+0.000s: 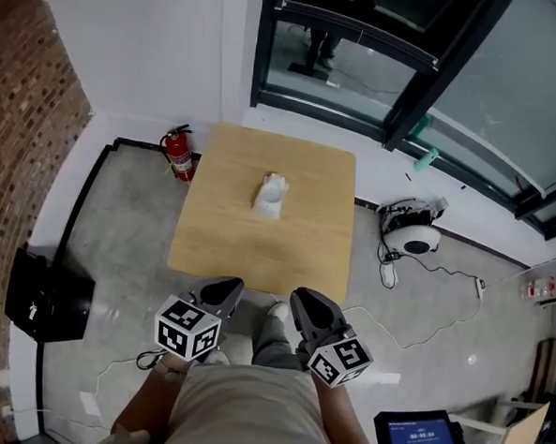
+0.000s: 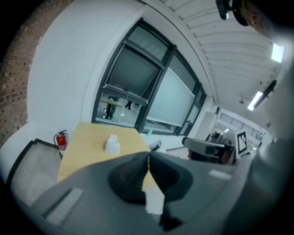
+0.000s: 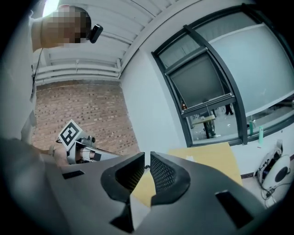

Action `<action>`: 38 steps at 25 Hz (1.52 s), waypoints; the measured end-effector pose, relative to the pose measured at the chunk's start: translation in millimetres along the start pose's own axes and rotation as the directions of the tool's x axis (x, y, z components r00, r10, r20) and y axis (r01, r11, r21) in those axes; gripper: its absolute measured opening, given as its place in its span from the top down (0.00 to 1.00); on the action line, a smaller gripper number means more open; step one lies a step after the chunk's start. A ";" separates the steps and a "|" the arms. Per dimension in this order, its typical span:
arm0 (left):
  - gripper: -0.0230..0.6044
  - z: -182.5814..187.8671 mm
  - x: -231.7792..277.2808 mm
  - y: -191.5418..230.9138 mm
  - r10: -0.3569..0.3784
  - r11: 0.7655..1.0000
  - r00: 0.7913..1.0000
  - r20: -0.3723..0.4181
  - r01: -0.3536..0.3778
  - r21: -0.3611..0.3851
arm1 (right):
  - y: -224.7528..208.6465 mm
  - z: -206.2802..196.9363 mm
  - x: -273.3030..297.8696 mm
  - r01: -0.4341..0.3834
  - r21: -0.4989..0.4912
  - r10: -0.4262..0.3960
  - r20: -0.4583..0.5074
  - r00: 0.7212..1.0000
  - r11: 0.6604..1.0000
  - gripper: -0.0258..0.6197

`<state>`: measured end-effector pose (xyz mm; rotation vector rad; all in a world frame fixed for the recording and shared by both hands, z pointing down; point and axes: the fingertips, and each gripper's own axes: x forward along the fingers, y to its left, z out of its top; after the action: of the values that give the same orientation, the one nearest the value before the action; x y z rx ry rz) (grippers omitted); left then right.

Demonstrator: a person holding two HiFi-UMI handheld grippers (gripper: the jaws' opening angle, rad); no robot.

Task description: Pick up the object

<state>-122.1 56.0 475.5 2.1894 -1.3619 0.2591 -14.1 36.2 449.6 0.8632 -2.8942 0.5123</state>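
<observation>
A small white object (image 1: 271,195) lies near the middle of a square wooden table (image 1: 220,250), slightly toward its far side. My left gripper (image 1: 221,292) and right gripper (image 1: 308,306) hang side by side just before the table's near edge, close to the person's body and well short of the object. In the left gripper view the jaws meet at their tips, shut with nothing between them, and the white object (image 2: 112,143) shows beyond on the table (image 2: 87,156). The right gripper (image 3: 147,159) also has its jaws together and empty, with the tabletop (image 3: 206,156) ahead.
A red fire extinguisher (image 1: 179,154) stands on the floor at the table's far left corner. A white round device (image 1: 414,236) with trailing cables lies to the right. A black box (image 1: 48,298) sits at the left wall, a lit screen (image 1: 421,435) at lower right. Dark-framed windows (image 1: 383,44) lie beyond.
</observation>
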 end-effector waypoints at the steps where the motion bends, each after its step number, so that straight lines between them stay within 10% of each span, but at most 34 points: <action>1: 0.95 12.8 14.0 11.4 0.015 1.000 1.000 -0.012 -0.015 0.014 | -18.1 7.9 16.7 -0.014 0.016 0.014 0.005 1.000 1.000 0.90; 7: 0.82 103.1 105.1 71.2 0.134 0.966 0.982 -0.130 -0.100 0.237 | -108.7 79.5 97.7 -0.101 0.021 0.100 0.031 0.994 0.995 0.90; 14: 0.80 116.4 208.3 161.9 0.223 0.852 0.906 -0.361 -0.002 0.523 | -150.9 83.3 148.4 -0.071 0.065 0.073 -0.025 0.997 0.995 0.90; 21: 0.70 86.9 335.0 217.1 0.150 0.627 0.807 -0.571 0.368 0.686 | -179.0 69.9 154.3 0.116 -0.007 -0.116 -0.126 0.985 0.993 0.90; 24: 0.70 60.6 377.8 232.3 0.129 0.540 0.738 -0.662 0.508 0.672 | -194.9 61.8 151.7 0.195 0.009 -0.191 -0.149 0.970 0.981 0.90; 29: 0.70 20.8 411.5 246.7 0.139 0.461 0.590 -0.795 0.672 0.579 | -204.8 52.7 147.5 0.255 -0.016 -0.253 -0.200 0.947 0.967 0.90; 32: 0.63 6.9 422.5 250.4 0.134 0.425 0.573 -0.809 0.704 0.569 | -204.6 47.8 149.0 0.272 -0.018 -0.269 -0.220 0.938 0.962 0.90; 38: 0.56 -5.4 435.4 254.5 0.075 0.431 0.509 -0.857 0.759 0.488 | -207.2 46.5 149.4 0.300 -0.013 -0.295 -0.226 0.929 0.954 0.90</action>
<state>-139.5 -363.1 755.4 2.4246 -0.0329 1.8323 -25.5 -219.8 491.7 1.1401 -2.4982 0.5701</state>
